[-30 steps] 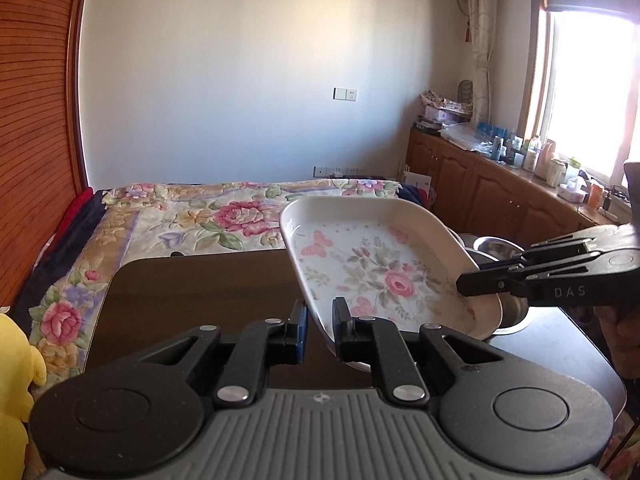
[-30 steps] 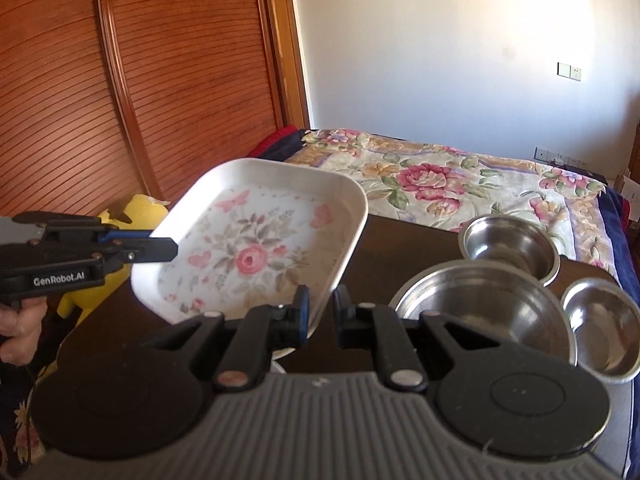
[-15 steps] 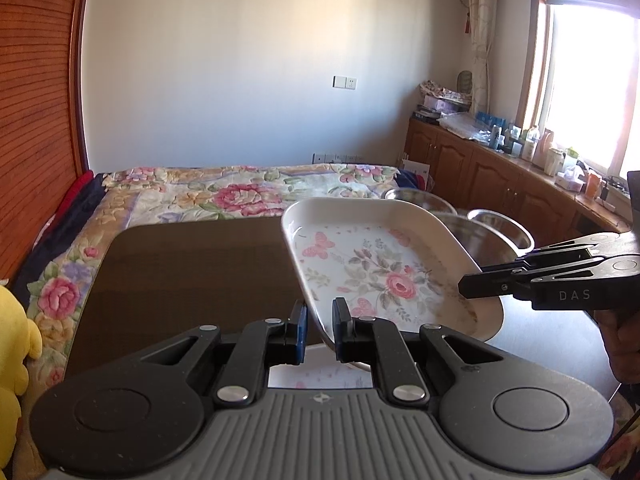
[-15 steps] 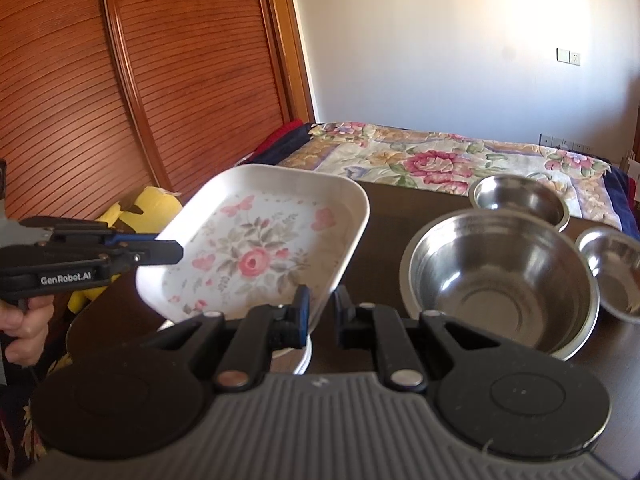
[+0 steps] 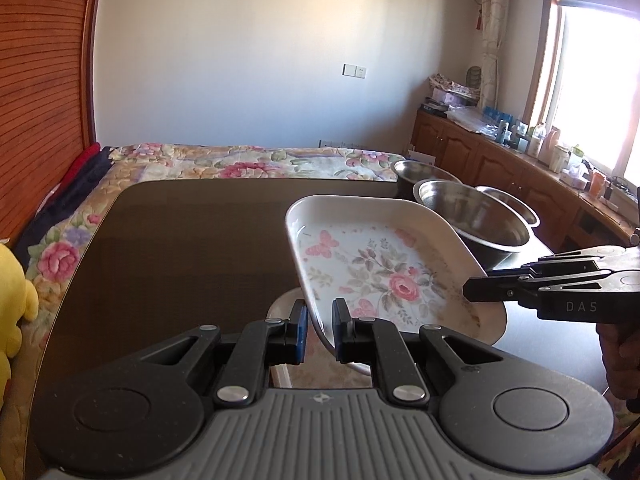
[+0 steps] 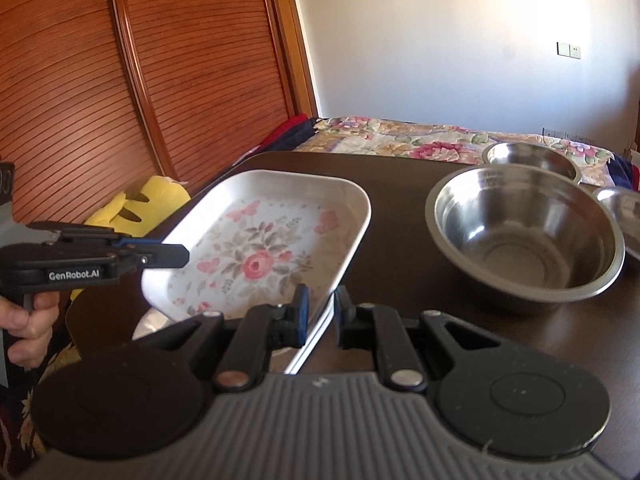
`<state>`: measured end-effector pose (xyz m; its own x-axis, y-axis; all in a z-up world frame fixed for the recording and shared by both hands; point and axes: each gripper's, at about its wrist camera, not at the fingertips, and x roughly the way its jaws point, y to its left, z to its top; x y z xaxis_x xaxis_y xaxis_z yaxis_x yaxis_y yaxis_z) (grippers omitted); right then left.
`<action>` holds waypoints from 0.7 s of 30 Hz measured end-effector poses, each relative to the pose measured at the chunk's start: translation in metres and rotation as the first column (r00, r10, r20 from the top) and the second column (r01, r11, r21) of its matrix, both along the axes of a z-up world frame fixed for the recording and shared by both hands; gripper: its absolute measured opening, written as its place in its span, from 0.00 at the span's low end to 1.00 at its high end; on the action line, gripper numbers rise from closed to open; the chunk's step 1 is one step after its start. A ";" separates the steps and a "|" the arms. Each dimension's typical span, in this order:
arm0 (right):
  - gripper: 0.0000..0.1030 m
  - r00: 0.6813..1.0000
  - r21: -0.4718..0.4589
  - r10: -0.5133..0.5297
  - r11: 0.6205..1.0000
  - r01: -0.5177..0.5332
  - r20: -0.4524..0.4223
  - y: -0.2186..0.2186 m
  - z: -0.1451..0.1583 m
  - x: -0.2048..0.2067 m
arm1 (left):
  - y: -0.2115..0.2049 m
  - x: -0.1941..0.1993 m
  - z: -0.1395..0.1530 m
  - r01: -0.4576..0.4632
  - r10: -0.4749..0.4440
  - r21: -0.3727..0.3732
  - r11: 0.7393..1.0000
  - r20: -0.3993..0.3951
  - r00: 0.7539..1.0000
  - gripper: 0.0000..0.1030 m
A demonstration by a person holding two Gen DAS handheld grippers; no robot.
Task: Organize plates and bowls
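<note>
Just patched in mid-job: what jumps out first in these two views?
The white tray with a rose and butterfly print, held tilted above the dark table by both grippers: the left gripper clamps one edge and the right gripper another. To its right stand three steel bowls, the biggest bowl nearest. A white plate lies on the table under the tray.
</note>
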<state>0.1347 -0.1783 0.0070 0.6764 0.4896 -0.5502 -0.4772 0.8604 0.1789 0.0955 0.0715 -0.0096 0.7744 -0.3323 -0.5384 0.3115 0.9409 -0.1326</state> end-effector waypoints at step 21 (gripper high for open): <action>0.14 0.999 0.167 -0.052 0.985 0.052 -0.005 -0.009 -0.023 -0.022 | 0.006 -0.032 -0.022 -0.039 0.039 -0.012 0.999 0.014 0.999 0.14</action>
<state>0.1130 -0.1870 -0.0162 0.7028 0.5388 -0.4644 -0.4324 0.8420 0.3224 0.0637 0.0776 -0.0320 0.7943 -0.3079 -0.5237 0.2768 0.9508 -0.1391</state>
